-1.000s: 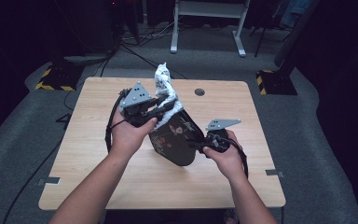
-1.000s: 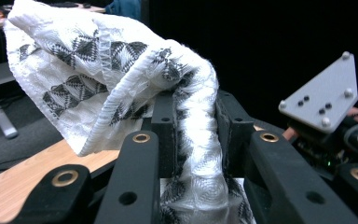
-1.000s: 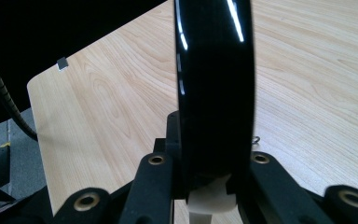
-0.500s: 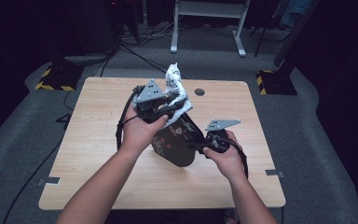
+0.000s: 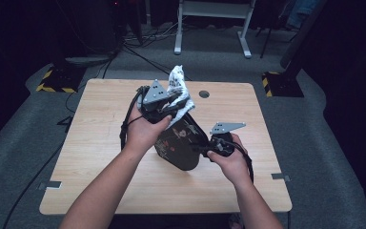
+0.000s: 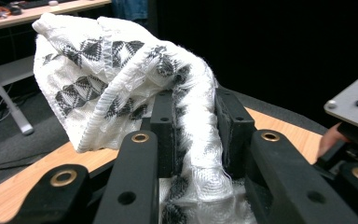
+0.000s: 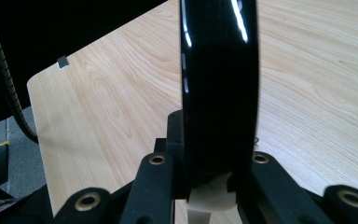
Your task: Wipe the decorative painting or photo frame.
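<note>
My left gripper (image 5: pixel 174 102) (image 6: pixel 193 126) is shut on a white knit cloth (image 5: pixel 178 88) (image 6: pixel 102 79) with black diamond patterns. A twisted strand of it runs between the fingers, and the loose end bunches up above them. Just below the cloth stands a flat, glossy black object (image 5: pixel 181 143) (image 7: pixel 219 70) with faint reddish print, tilted on its edge on the wooden table (image 5: pixel 100 143). My right gripper (image 5: pixel 201 149) (image 7: pixel 214 140) is shut on its right edge. The cloth's lower end meets the top of the black object; the left hand hides how they join.
A small round hole (image 5: pixel 204 94) sits in the table near its far edge. Beyond the table are a white frame (image 5: pixel 209 28) and cables on the grey floor. Yellow-black striped blocks (image 5: pixel 52 81) (image 5: pixel 279 81) lie by both far corners.
My left gripper has shifted slightly right and away with the cloth, which now stands a bit more upright. My right gripper and the black object have stayed put.
</note>
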